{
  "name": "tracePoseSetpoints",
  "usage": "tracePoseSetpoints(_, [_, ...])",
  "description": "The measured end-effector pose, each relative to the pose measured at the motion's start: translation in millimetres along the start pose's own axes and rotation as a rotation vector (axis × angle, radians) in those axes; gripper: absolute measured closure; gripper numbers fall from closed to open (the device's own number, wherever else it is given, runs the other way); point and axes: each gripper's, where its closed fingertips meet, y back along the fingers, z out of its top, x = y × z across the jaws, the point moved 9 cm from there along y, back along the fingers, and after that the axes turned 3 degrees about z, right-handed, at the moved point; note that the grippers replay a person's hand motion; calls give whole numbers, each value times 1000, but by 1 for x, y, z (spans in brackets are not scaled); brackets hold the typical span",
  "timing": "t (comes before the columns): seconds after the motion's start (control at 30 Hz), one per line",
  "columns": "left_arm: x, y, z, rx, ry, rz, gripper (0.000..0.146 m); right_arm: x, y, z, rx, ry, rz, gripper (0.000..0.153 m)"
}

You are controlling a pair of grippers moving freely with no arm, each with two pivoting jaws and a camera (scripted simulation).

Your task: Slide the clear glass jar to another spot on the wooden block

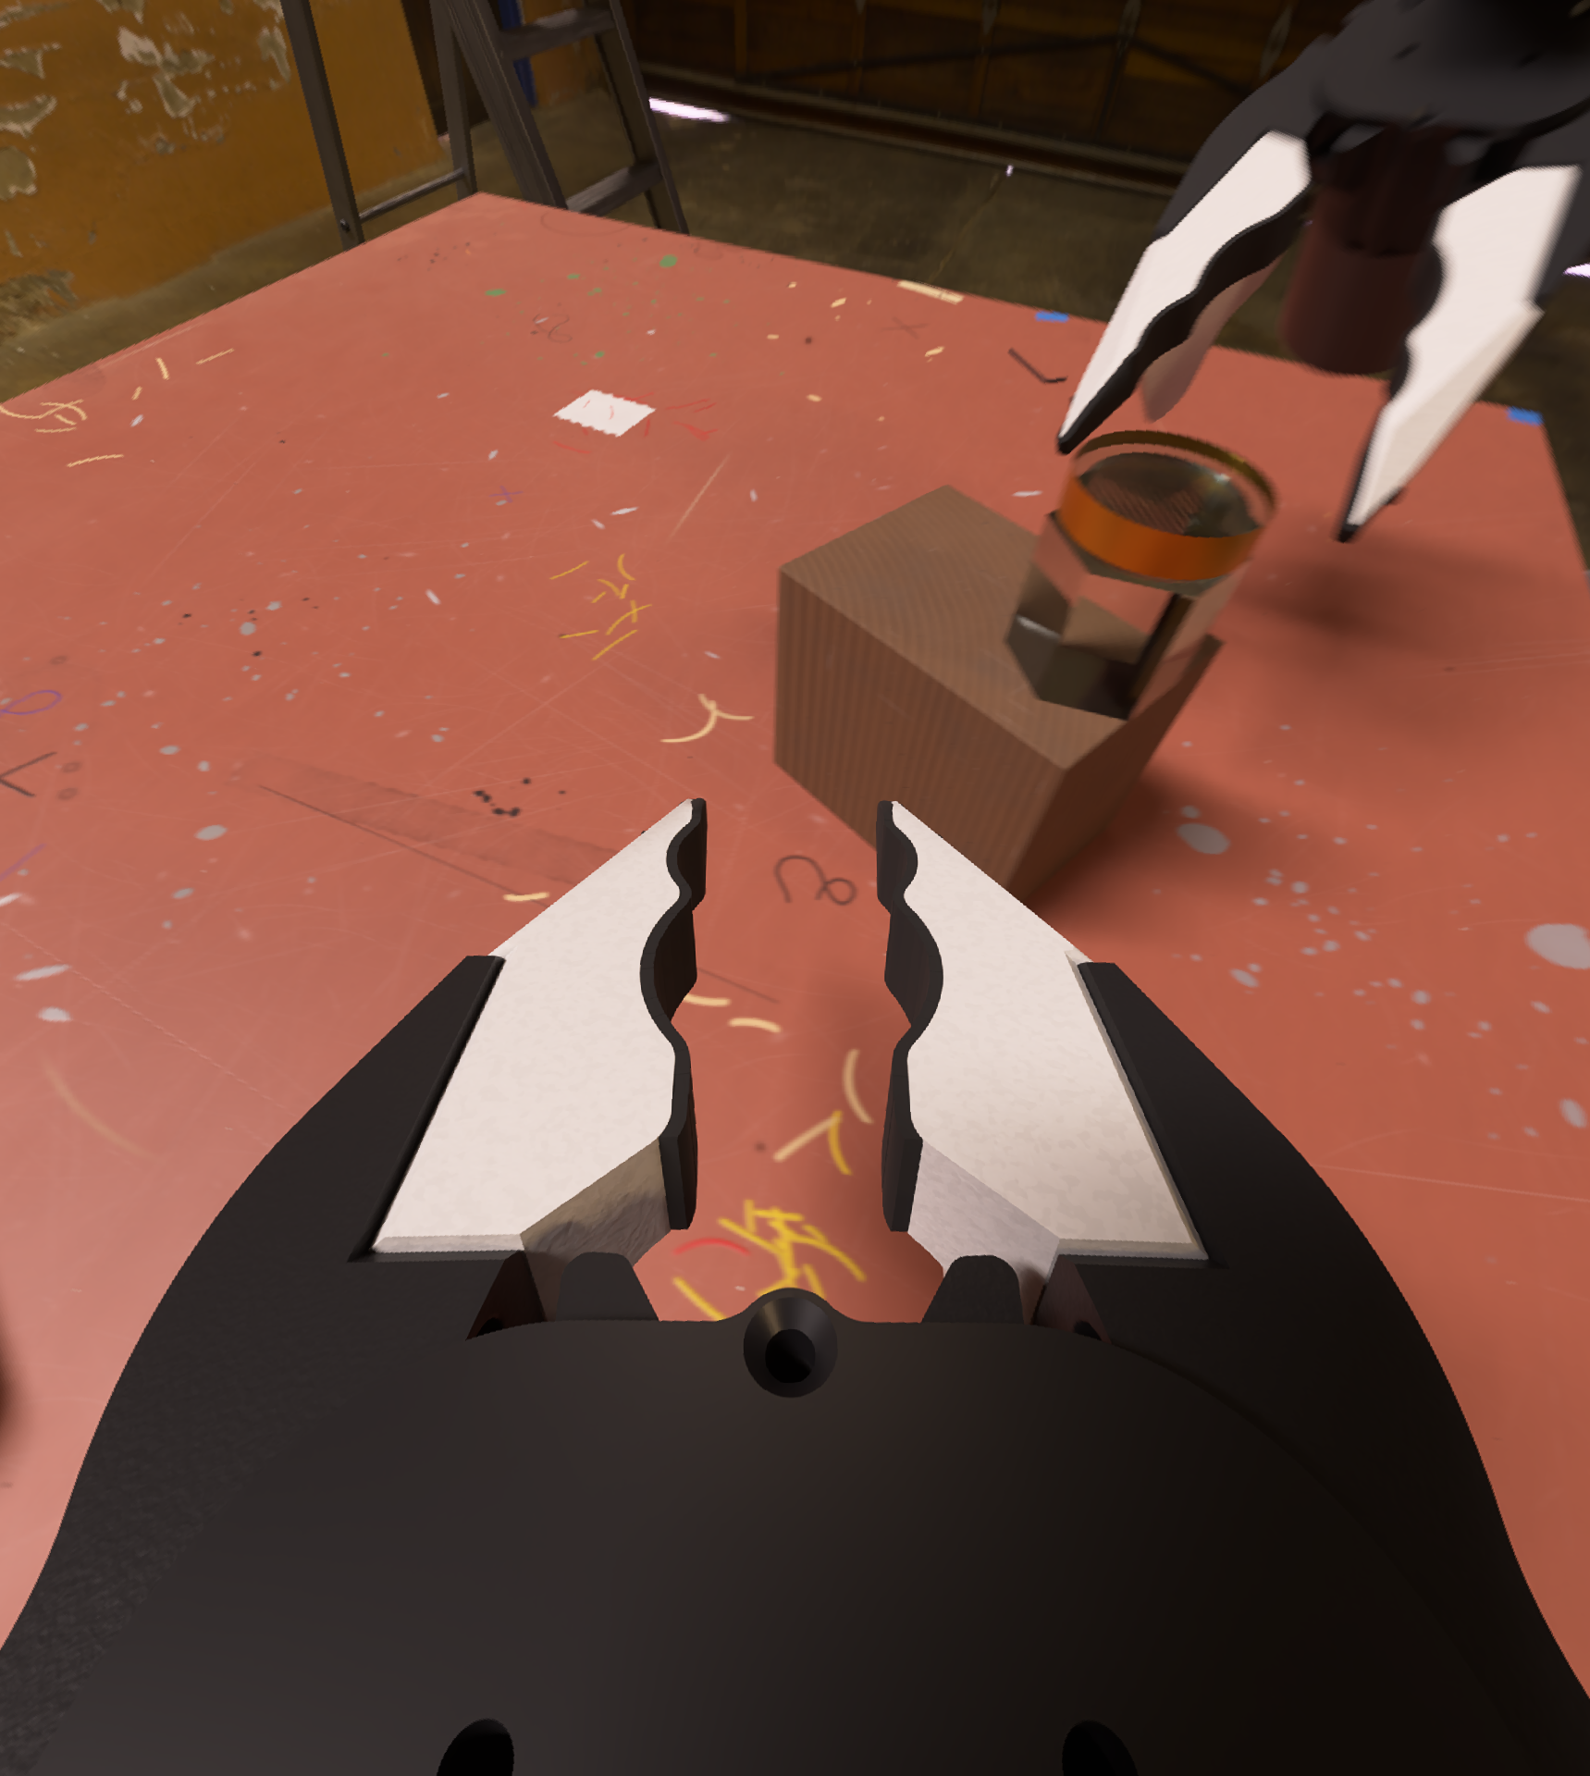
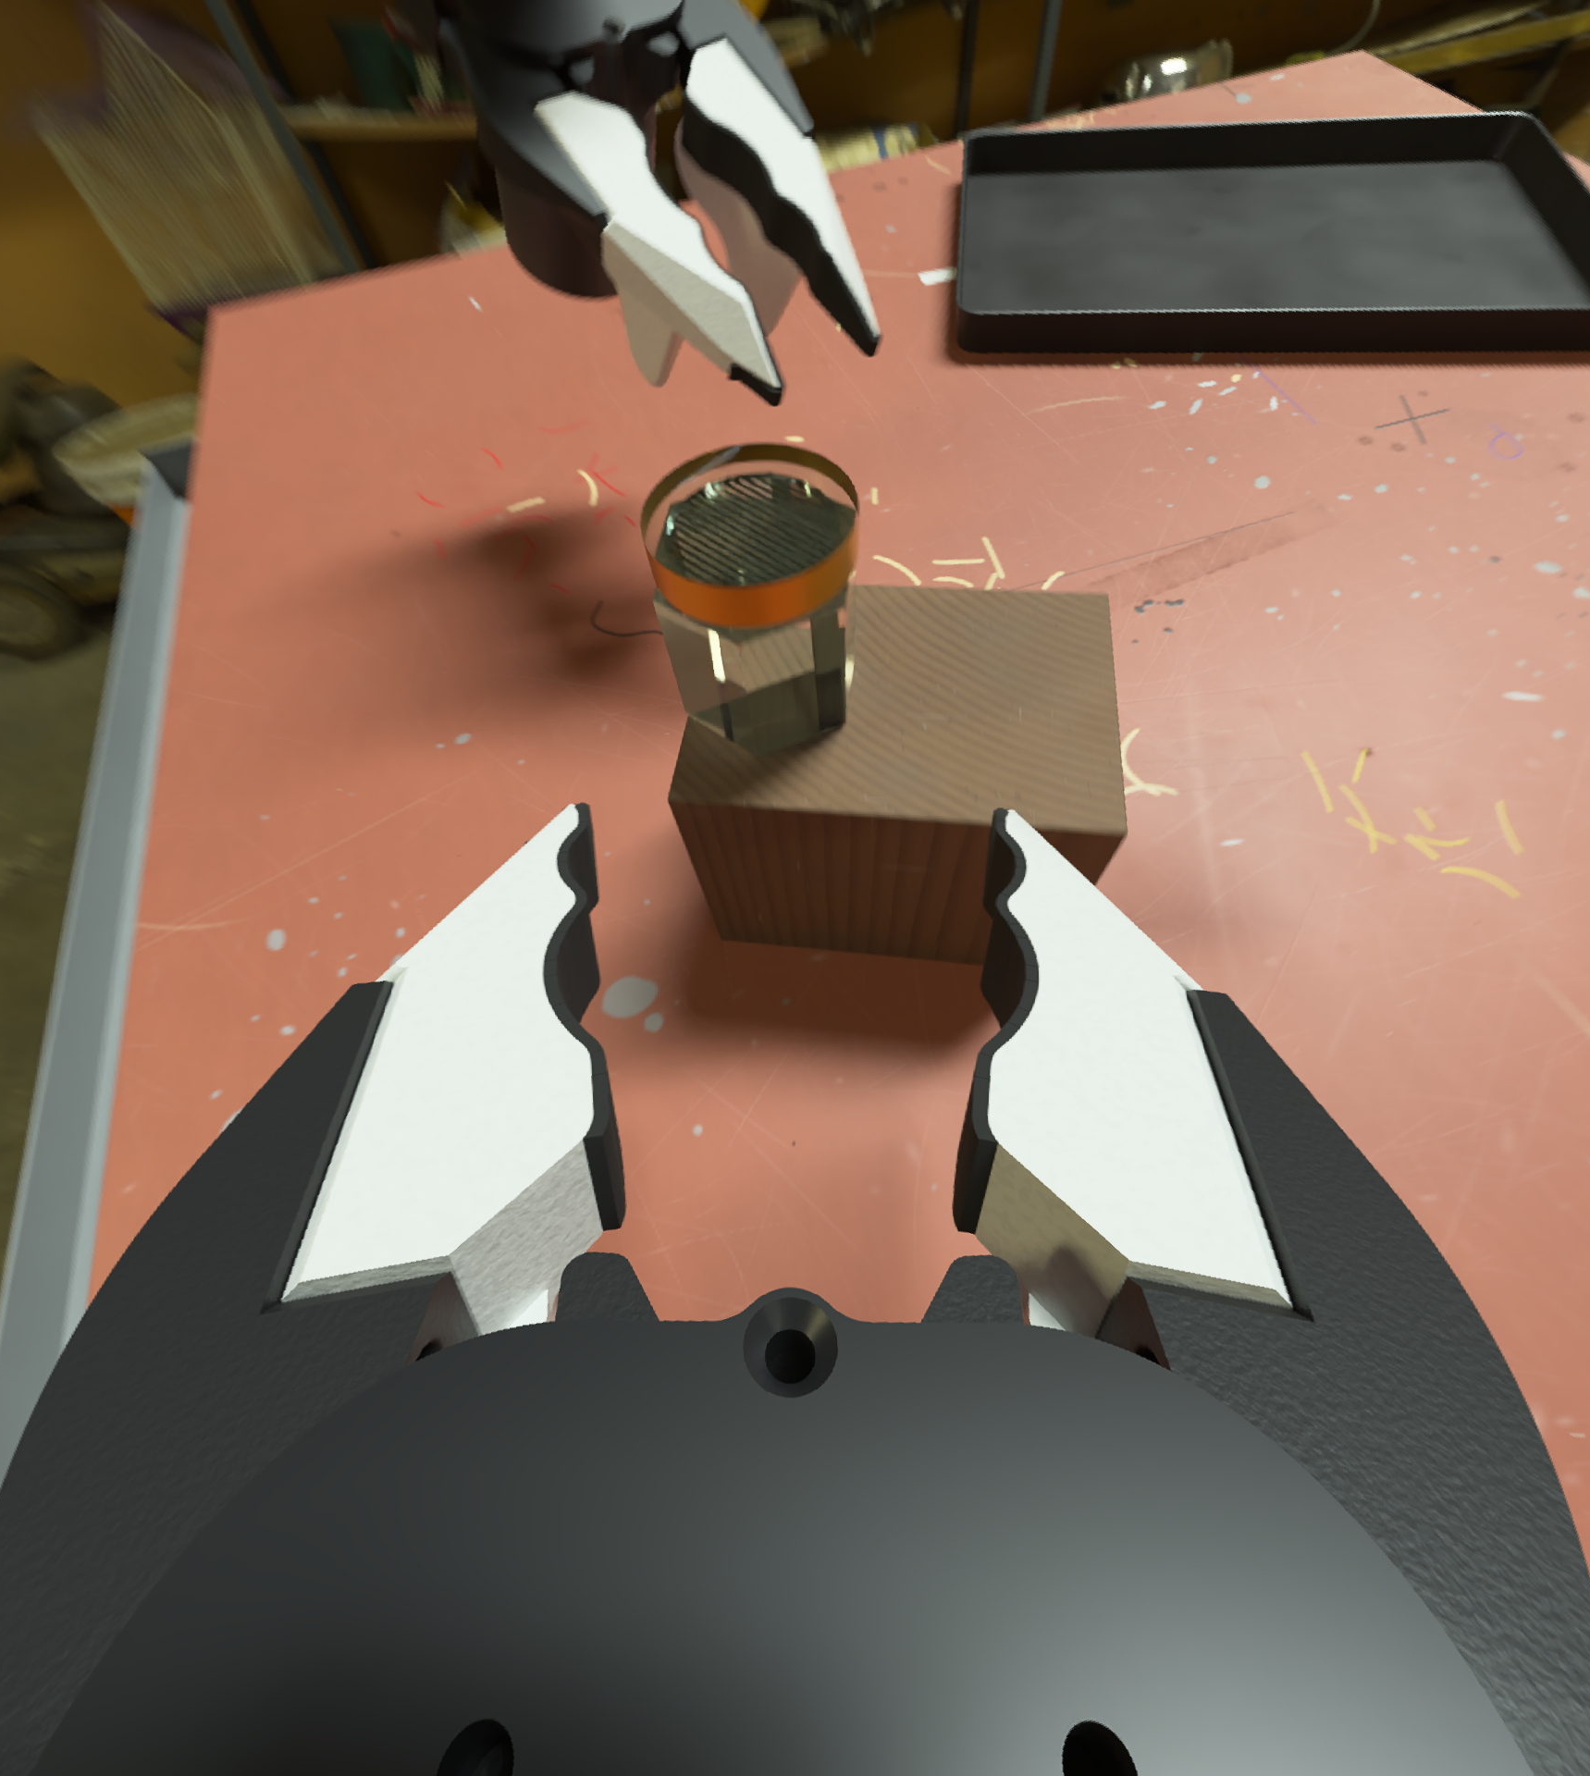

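Left gripper (image 1: 791, 817): nearest our left wrist view, its white fingers (image 1: 579, 1038) stand parted with nothing between them, above bare surface short of the block.
Right gripper (image 2: 791, 817): we see its fingers (image 2: 1108, 1057) spread wider, holding nothing, hanging near the block's side.
Clear glass jar (image 2: 752, 615): upright on the wooden block (image 2: 964, 702), at a corner of its top face; an orange band rings its mouth. We see neither gripper touching it.
Surface (image 1: 291, 673): salmon-pink, scratched, flecked with pale paint spots and yellow, red and dark scribbles; a small white patch (image 1: 605, 412) lies far out and a grey metal edge (image 2: 99, 865) runs along one side.
Black tray (image 2: 1290, 231): shallow, lying at a far corner, well apart from the block.
Room: we make out a peeling orange wall (image 1: 99, 144), a metal ladder (image 1: 502, 106) behind the surface, cluttered shelving (image 2: 368, 106) and a dim floor.
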Motion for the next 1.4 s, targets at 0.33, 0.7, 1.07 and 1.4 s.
tracePoseSetpoints(0.33, [43,-32,-7,-8,-56,-103,107,12,-44,55,269,75,-241,53])
tracePoseSetpoints(0.7, [30,-34,-17,-31,-151,-68,128,21,-57,61,354,-8,-150,100])
tracePoseSetpoints(1.07, [29,-35,-19,-36,-163,-73,128,51,-43,54,446,51,-113,100])
tracePoseSetpoints(1.4, [29,-36,-20,-28,-168,-71,128,13,-56,64,424,23,-49,100])
